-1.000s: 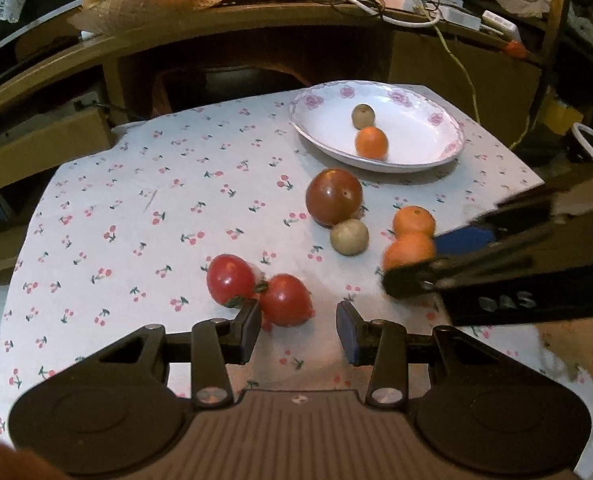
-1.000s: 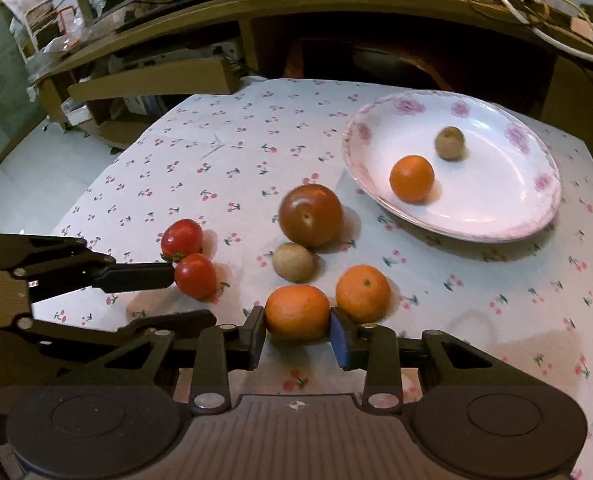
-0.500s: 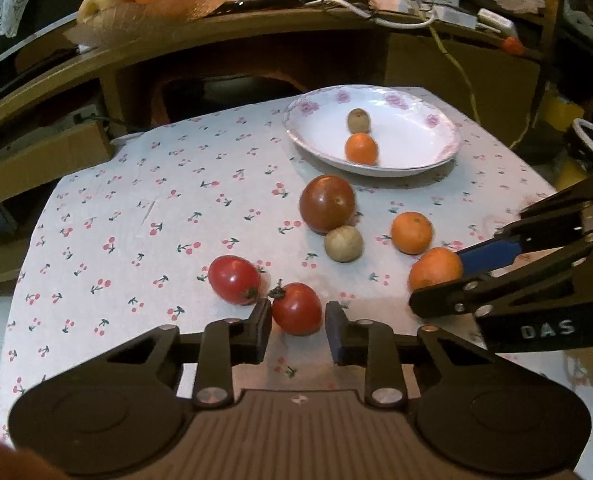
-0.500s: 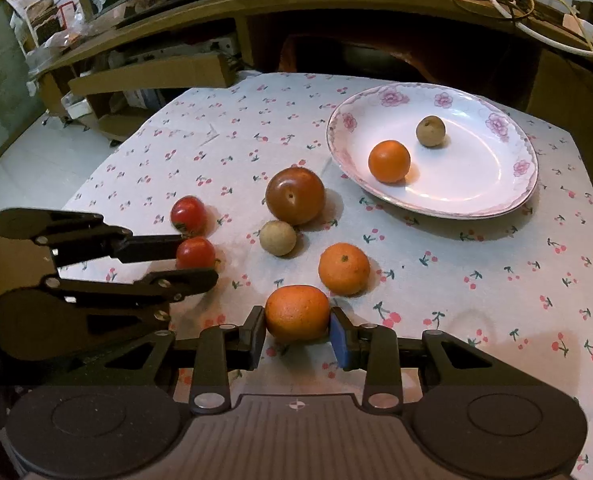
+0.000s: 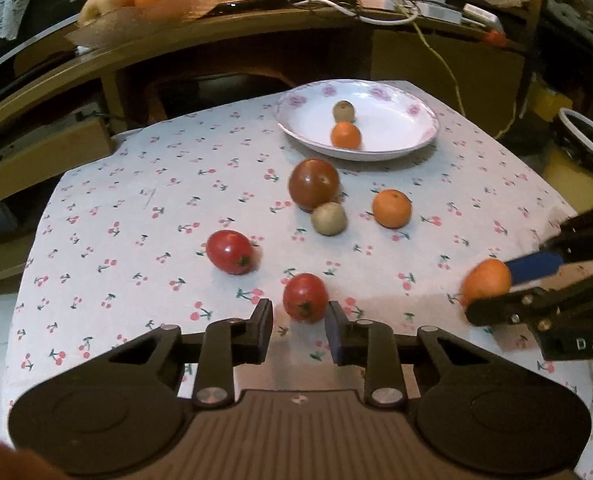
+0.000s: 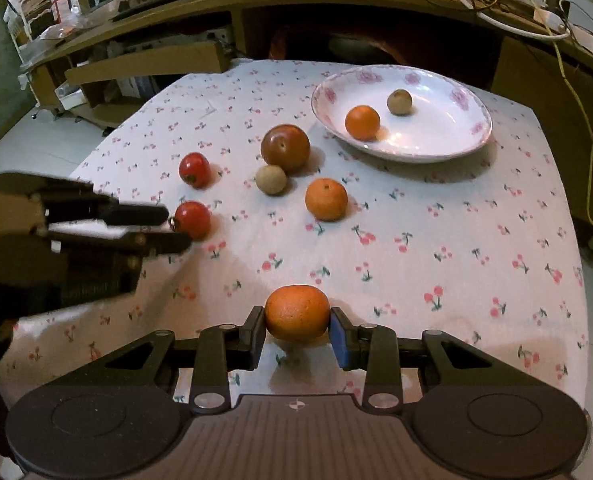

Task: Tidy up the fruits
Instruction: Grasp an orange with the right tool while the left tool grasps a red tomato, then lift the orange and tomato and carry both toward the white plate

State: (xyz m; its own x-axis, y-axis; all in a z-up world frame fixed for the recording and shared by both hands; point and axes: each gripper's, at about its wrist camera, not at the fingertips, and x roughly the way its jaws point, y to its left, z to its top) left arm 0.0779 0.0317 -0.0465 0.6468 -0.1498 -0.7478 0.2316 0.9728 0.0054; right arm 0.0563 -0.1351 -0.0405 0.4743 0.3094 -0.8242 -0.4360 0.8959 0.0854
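Your left gripper point(image 5: 299, 330) has its jaws closed on a small red tomato point(image 5: 305, 297), smooth and shiny with a little green stem; the black pads press it from both sides, low over the tablecloth point(image 5: 136, 208). Your right gripper point(image 6: 297, 332) clamps a round orange point(image 6: 297, 312) with a dull, pitted peel, held a little above the cloth.

The cloth is white, thin, printed with small cherries. Just beyond the left gripper lies a second red tomato point(image 5: 230, 251), egg-shaped. Farther out you see a large dark red-brown tomato point(image 5: 313, 183), glossy, touching a small tan kiwi point(image 5: 328, 219) with a matte skin. A mandarin point(image 5: 391, 208) lies near them, apart.

At the far side of the table stands a shallow white plate point(image 5: 396, 120) with pink flowers on its rim. Inside it lie one small orange fruit point(image 5: 345, 135) and one brown round fruit point(image 5: 343, 110).
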